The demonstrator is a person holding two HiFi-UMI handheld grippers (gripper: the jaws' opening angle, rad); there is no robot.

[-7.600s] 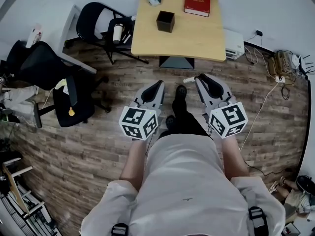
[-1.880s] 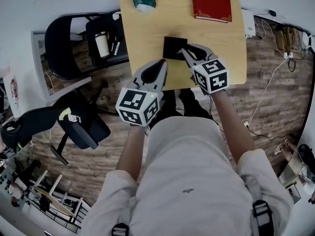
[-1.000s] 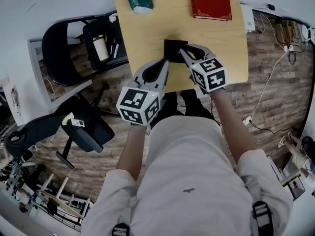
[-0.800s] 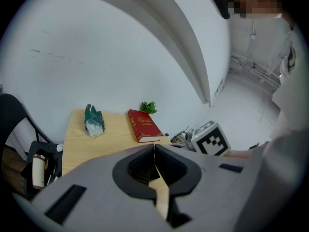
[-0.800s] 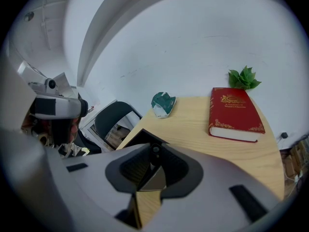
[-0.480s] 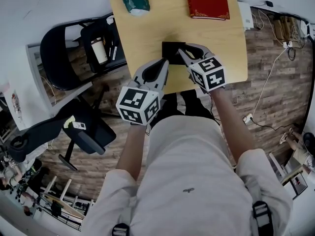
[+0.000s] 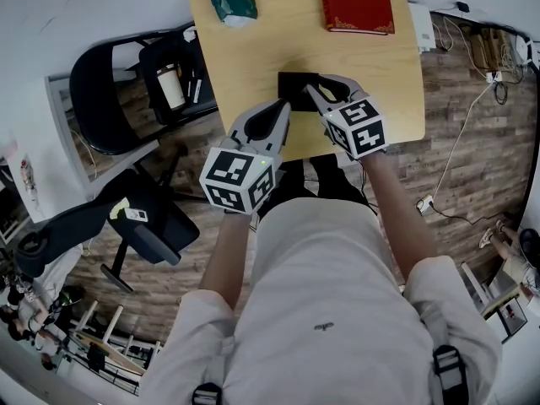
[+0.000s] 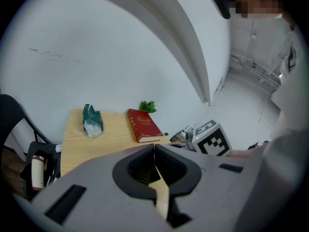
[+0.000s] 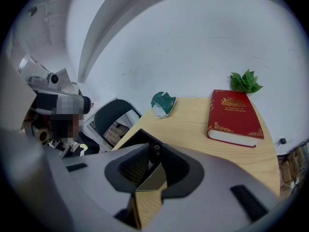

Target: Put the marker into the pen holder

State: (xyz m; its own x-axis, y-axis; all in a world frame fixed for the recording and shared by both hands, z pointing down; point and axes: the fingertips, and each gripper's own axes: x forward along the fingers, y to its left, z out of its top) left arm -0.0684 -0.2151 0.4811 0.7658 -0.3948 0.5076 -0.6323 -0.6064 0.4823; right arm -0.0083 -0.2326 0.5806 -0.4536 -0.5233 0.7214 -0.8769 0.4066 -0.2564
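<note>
As right gripper (image 7: pixel 315 89) clamps marker (image 9: pixel 155 147), poised over pen holder (image 7: pixel 290 84)

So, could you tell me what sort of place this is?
Probably an office workroom: a wooden table with a red book, black office chairs beside it, cables on the floor.

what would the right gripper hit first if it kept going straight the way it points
Most likely the black pen holder: the right gripper, shut on the marker, points at it from close by. Exact depth is unclear.
</note>
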